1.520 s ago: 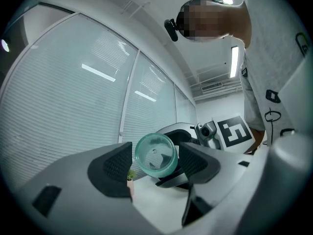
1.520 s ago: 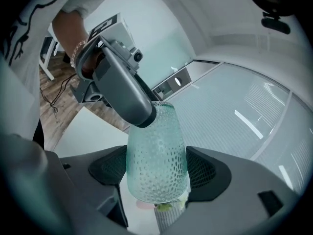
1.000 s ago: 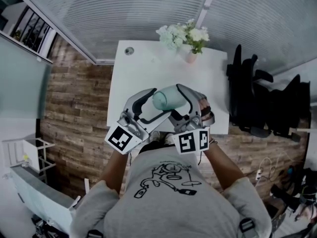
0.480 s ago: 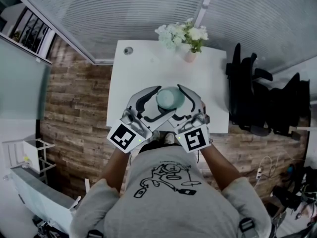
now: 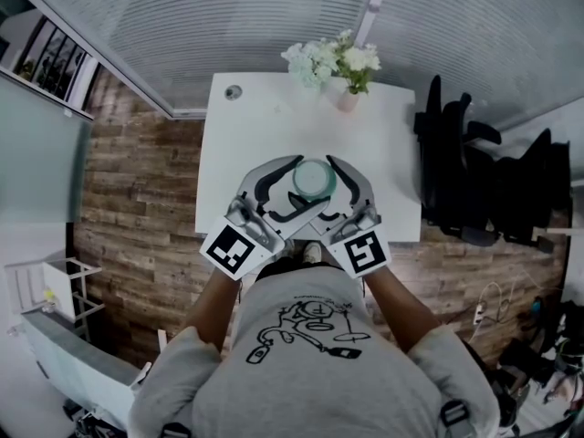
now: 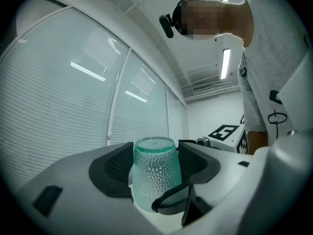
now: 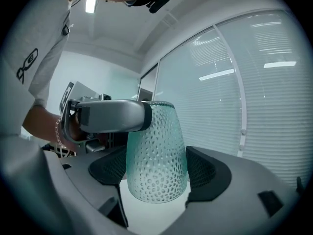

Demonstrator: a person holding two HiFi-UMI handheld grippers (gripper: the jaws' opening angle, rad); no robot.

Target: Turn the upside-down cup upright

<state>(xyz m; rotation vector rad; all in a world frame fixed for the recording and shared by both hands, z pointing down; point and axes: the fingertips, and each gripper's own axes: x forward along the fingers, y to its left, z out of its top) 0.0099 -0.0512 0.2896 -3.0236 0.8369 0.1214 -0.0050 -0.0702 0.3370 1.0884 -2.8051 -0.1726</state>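
Left tool [image 6: 154,164] and right tool [image 7: 157,169], both level, bracket the cup [image 5: 315,179].

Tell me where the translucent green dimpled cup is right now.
Head view, centre: the translucent green dimpled cup sits between the jaws of both the left gripper and the right gripper, over the near half of the white table.
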